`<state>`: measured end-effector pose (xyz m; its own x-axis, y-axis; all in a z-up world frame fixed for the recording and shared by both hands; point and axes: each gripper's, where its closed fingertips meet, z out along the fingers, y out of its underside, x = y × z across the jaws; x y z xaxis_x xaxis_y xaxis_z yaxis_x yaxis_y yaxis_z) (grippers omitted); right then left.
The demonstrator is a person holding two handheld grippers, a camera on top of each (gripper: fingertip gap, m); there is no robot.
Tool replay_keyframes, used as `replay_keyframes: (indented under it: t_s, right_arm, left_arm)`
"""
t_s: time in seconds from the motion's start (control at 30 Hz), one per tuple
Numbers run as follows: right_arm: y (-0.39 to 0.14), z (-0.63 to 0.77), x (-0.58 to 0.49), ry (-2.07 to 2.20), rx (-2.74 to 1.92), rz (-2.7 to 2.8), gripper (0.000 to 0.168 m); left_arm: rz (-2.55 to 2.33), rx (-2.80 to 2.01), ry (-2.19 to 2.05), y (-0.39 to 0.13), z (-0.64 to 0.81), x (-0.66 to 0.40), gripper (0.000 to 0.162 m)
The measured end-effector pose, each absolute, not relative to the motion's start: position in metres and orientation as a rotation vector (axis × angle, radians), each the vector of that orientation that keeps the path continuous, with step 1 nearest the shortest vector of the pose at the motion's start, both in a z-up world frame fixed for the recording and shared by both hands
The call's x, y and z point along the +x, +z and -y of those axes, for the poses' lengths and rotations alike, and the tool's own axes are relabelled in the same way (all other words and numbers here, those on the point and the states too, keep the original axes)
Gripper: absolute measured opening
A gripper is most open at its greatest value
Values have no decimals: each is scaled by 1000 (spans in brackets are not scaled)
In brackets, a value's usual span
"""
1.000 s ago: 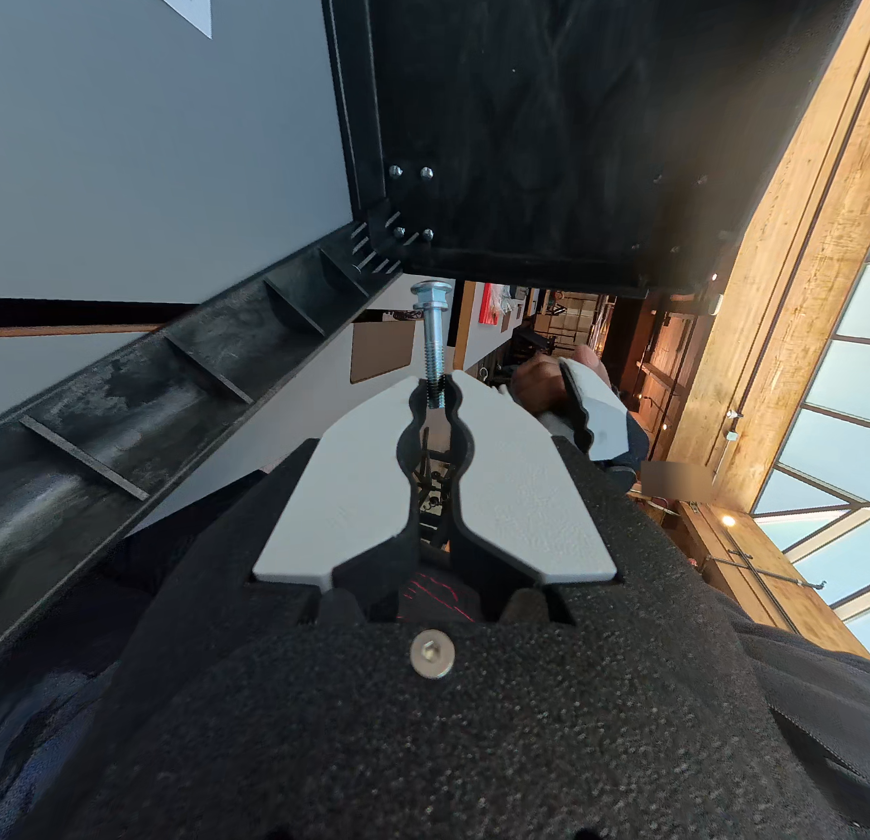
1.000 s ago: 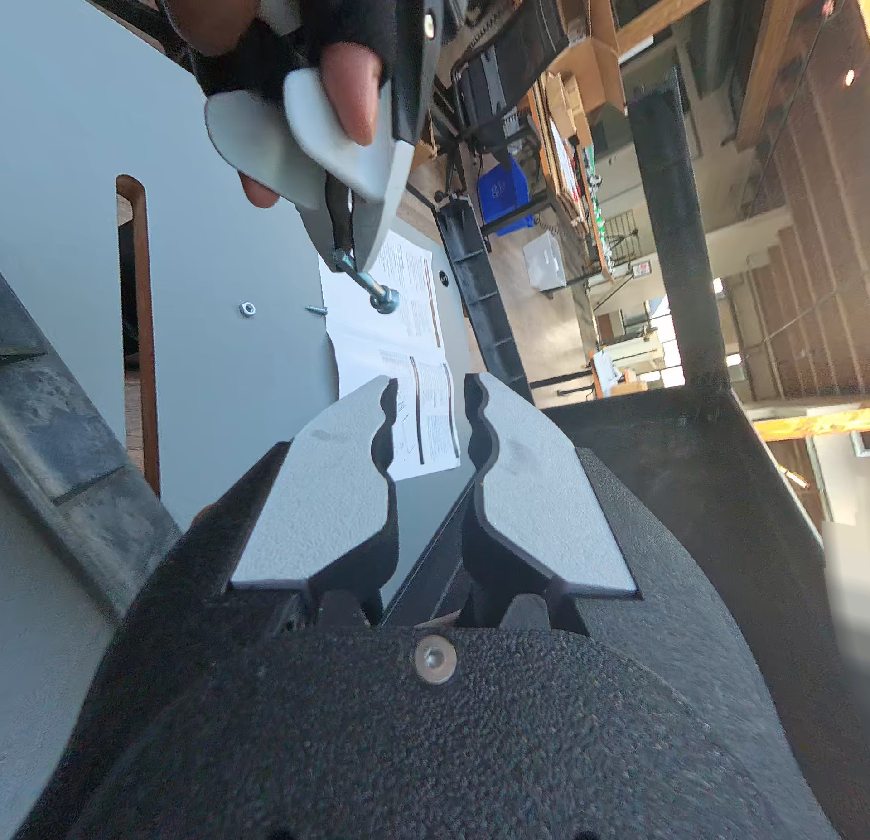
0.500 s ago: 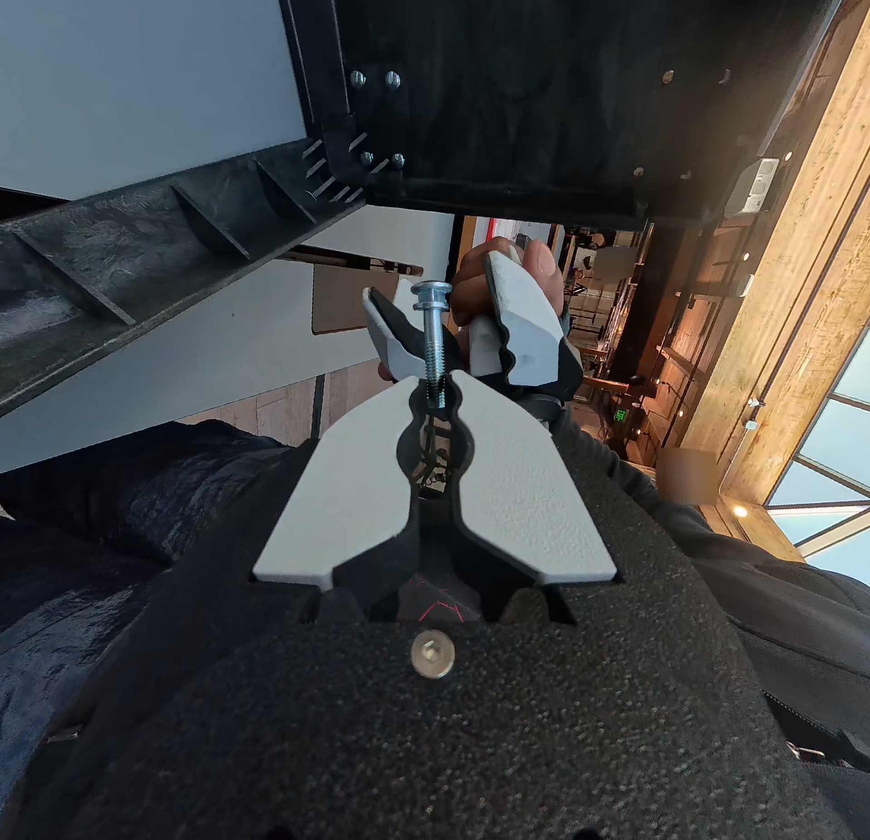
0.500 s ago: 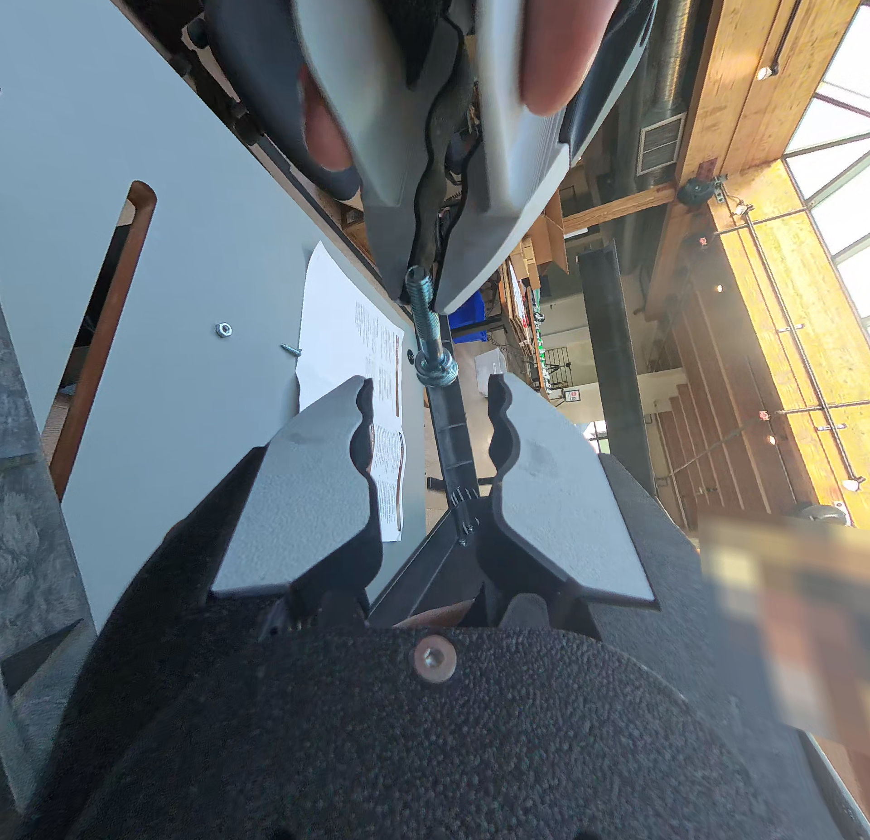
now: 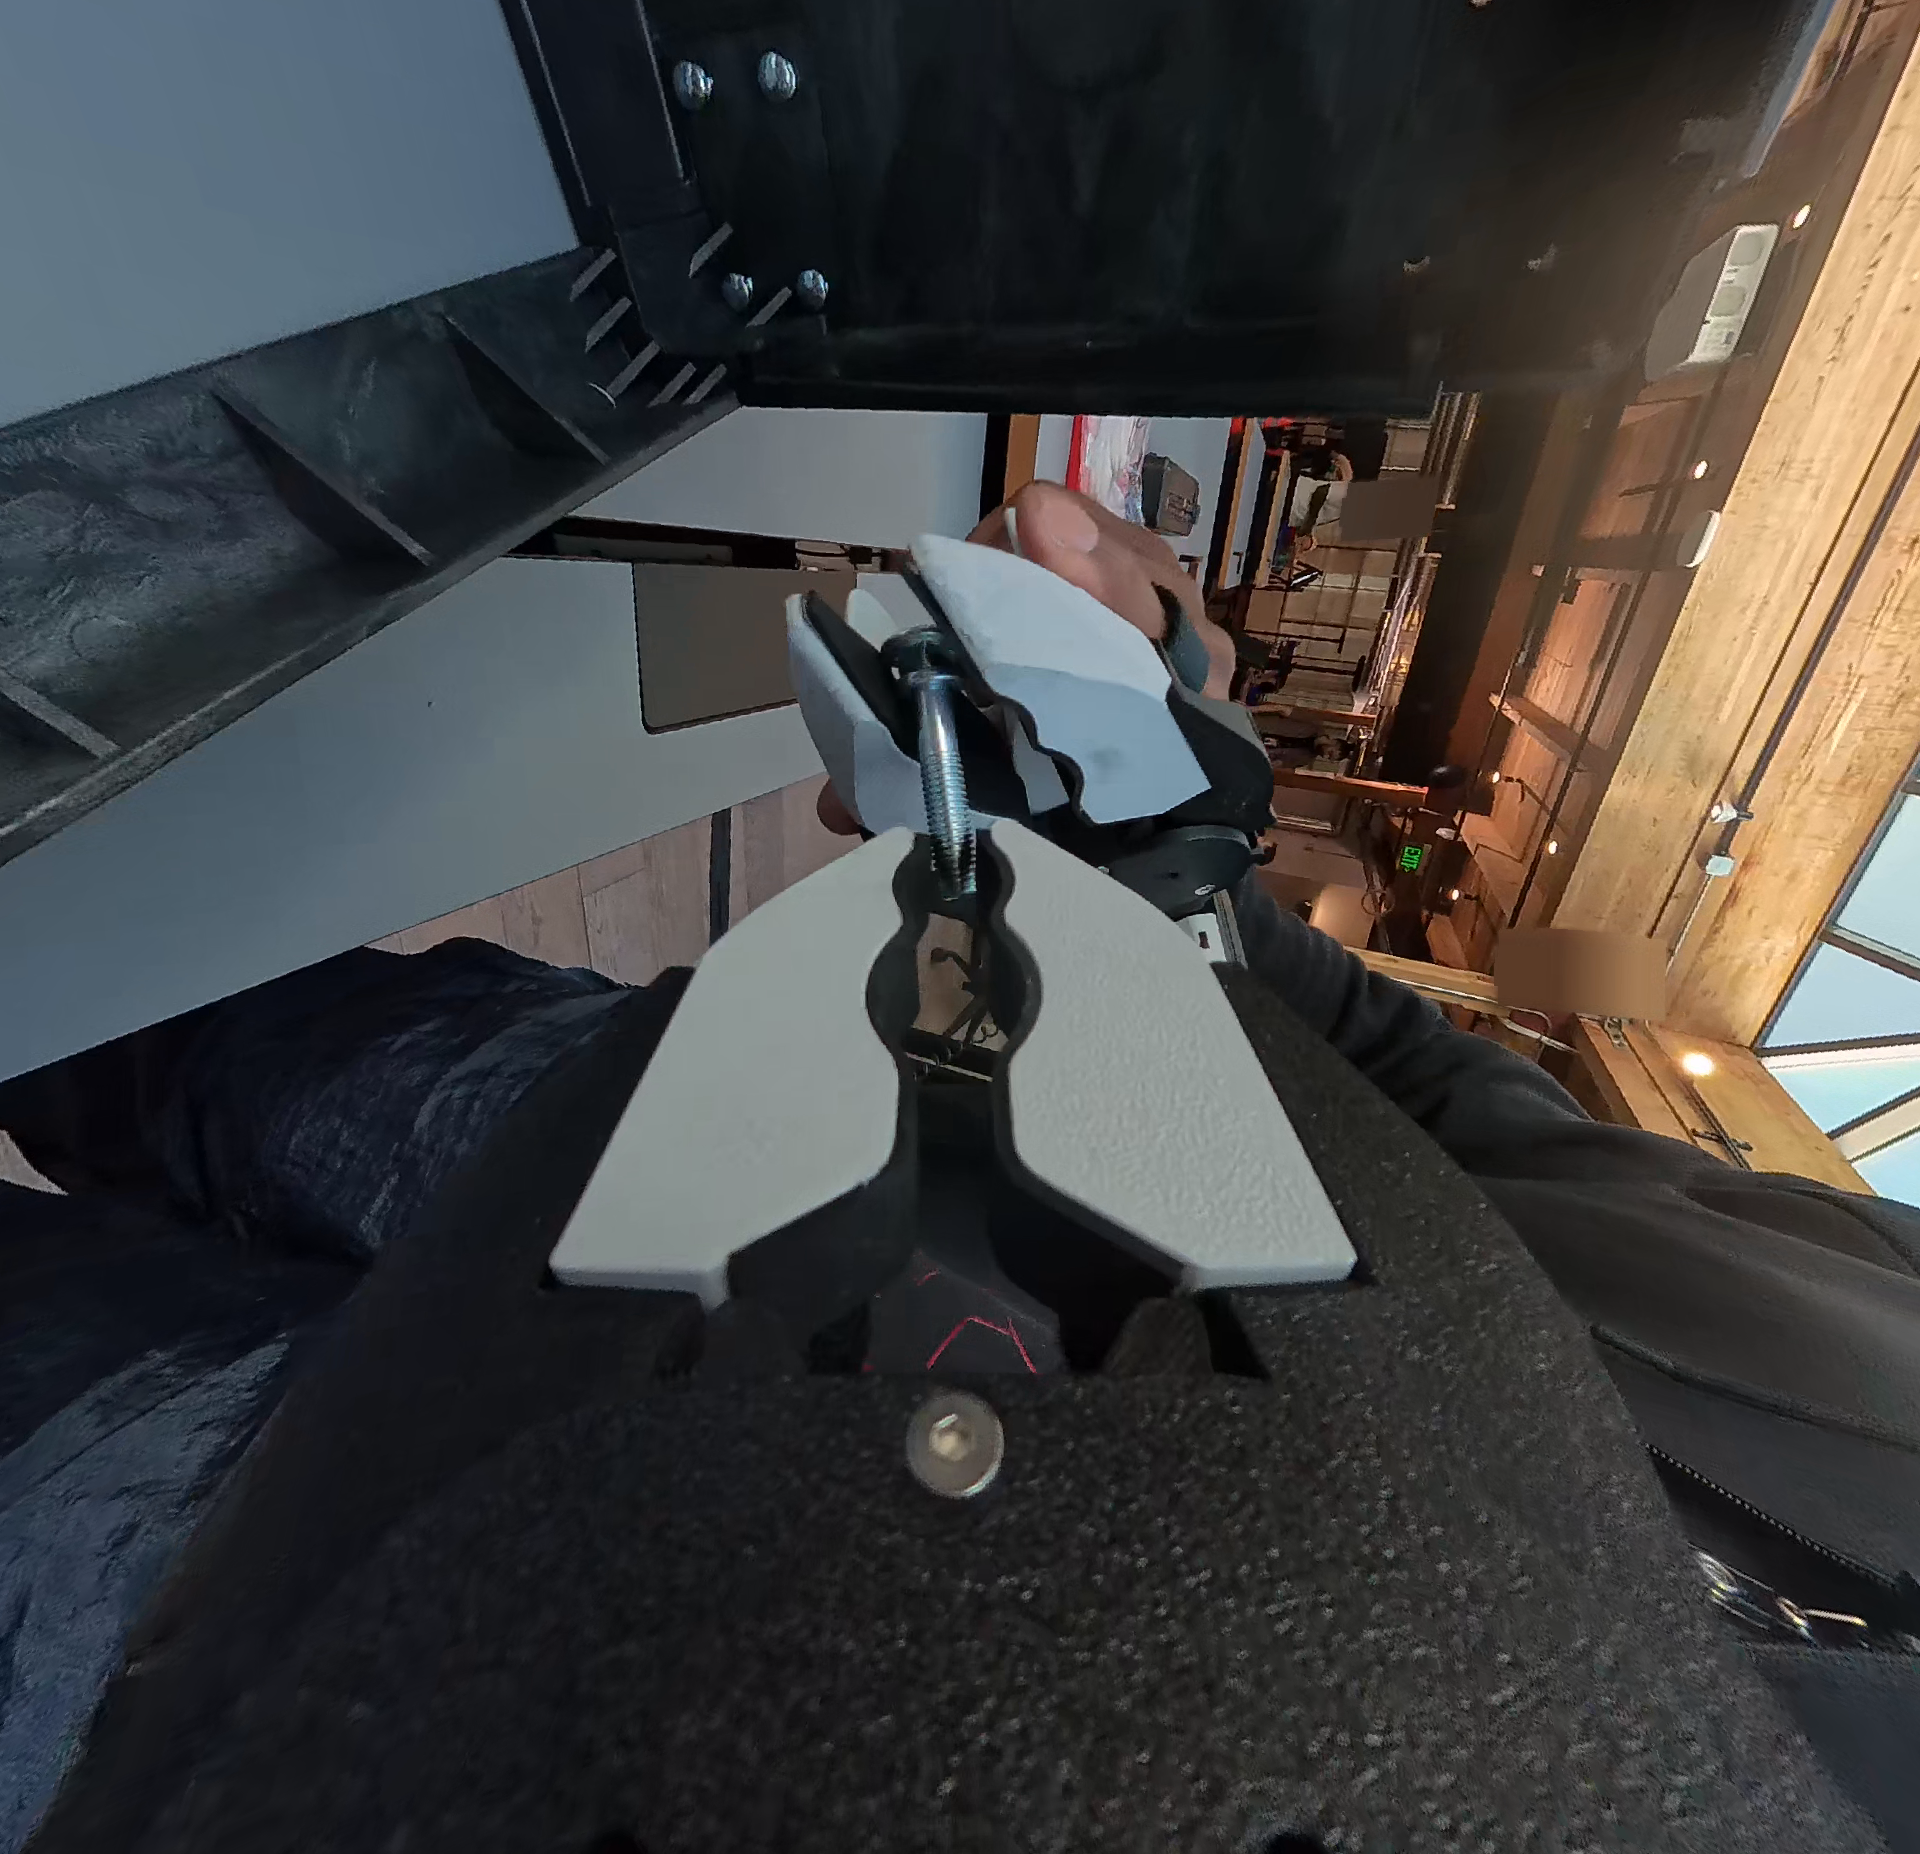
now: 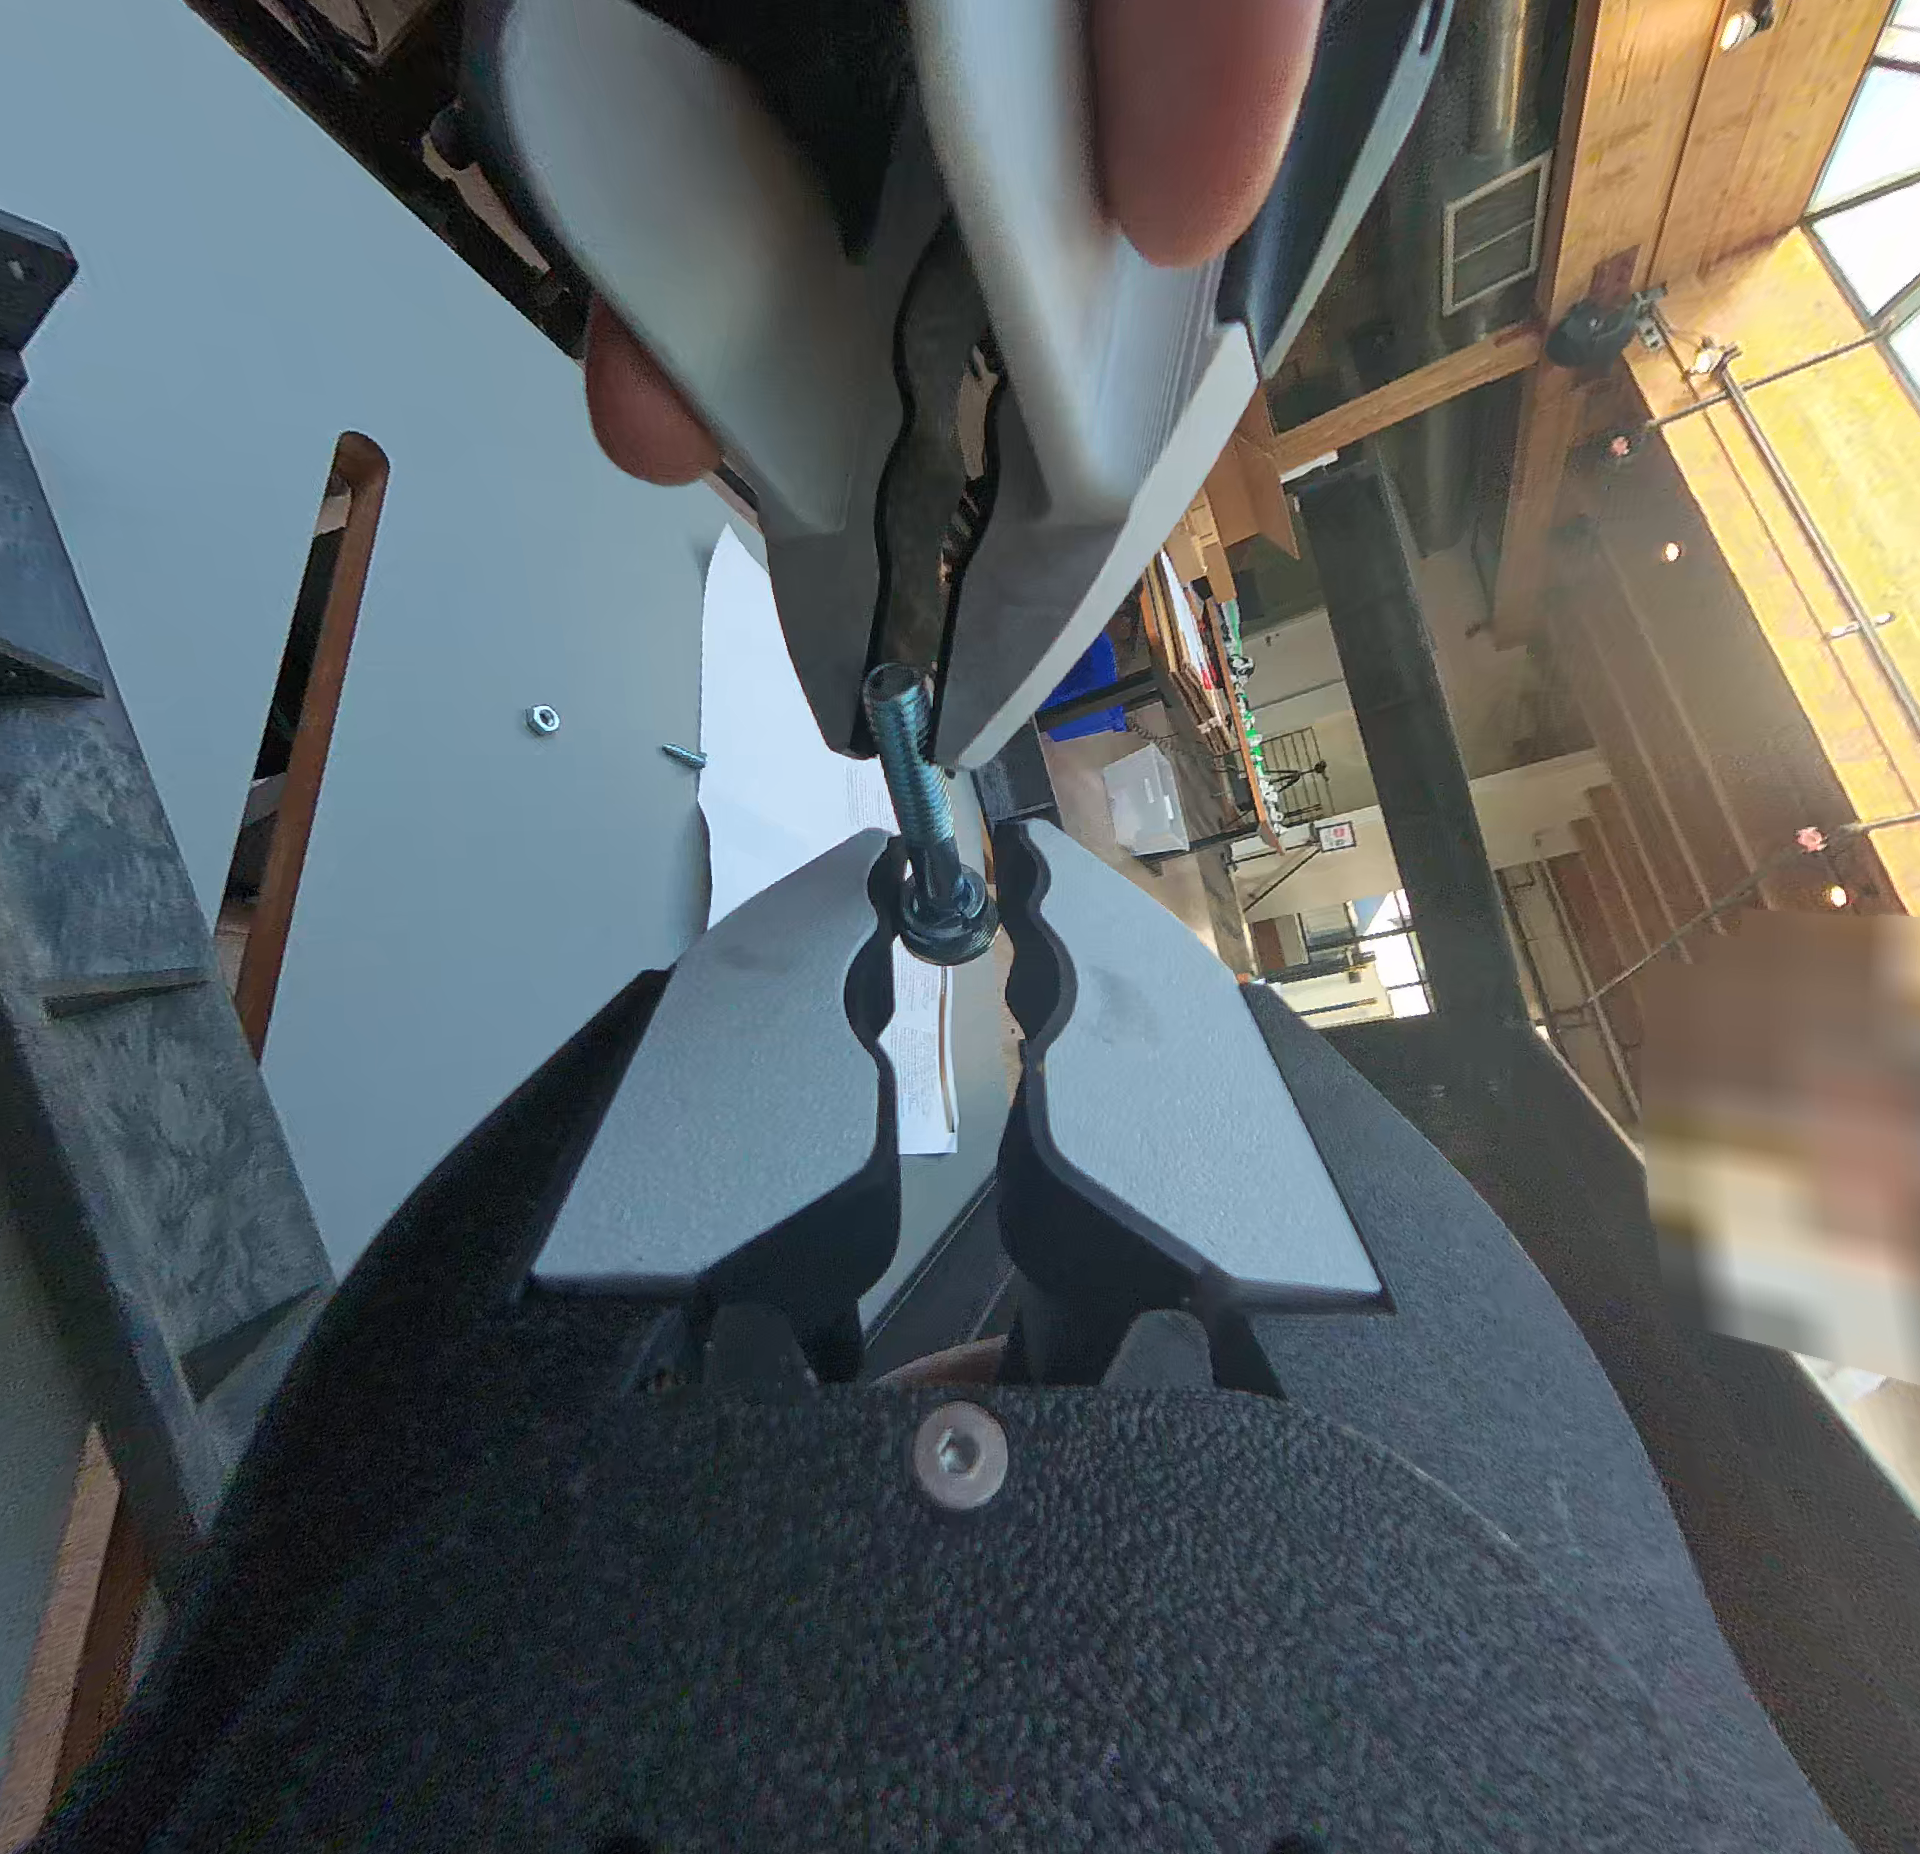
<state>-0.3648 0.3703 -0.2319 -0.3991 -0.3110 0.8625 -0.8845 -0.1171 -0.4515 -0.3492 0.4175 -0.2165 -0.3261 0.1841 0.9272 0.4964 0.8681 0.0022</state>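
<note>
A silver bolt [image 5: 940,765] runs between my two grippers. My left gripper [image 5: 951,854] is shut on its threaded end, with the head pointing away. In the left wrist view my right gripper [image 5: 935,682] faces me and its fingers close on the bolt's head. In the right wrist view the bolt [image 6: 914,796] hangs from the left gripper's fingers [image 6: 1039,609] just above. Its flanged head [image 6: 945,911] sits in the notch between my right gripper's [image 6: 940,869] fingertips, which press on both sides of it.
A black panel with bolt heads [image 5: 1039,142] and a ribbed black plastic beam [image 5: 260,516] hang close above in the left wrist view. On the grey table [image 6: 416,869] lie a loose nut [image 6: 541,721], a small screw [image 6: 686,755] and a printed sheet [image 6: 769,765]. Across from one pair of fingers to the other is roughly 5 centimeters.
The right gripper opened wide, moved up to the bolt's head and closed on it. The left gripper kept its hold on the threaded end and tilted slightly.
</note>
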Motion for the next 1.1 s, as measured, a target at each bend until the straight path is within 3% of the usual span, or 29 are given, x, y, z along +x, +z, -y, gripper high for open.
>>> replay_keyframes:
  t_s: [0.23, 0.43, 0.53, 0.67, 0.8, 1.1]
  right_arm:
    - [-225, -369, -371, 1701, 1061, 2129, 13]
    - [-215, -366, -363, 1844, 887, 2338, 13]
    - [-255, -350, -381, 1787, 863, 2355, 13]
    - [-335, -341, -427, 1622, 766, 2511, 13]
    - [-355, -368, -456, 1565, 640, 2573, 13]
    - [-383, -404, -504, 1447, 205, 2715, 13]
  left_arm:
    - [1687, -543, 16, -174, -389, -359, 28]
    - [1614, -552, 310, -158, -369, -355, 26]
    - [1668, -604, 483, -195, -347, -352, 20]
    - [1762, -519, 546, -287, -329, -337, 16]
    - [1840, -287, 522, -346, -342, -294, 14]
    - [1880, -459, 456, -359, -394, -284, 14]
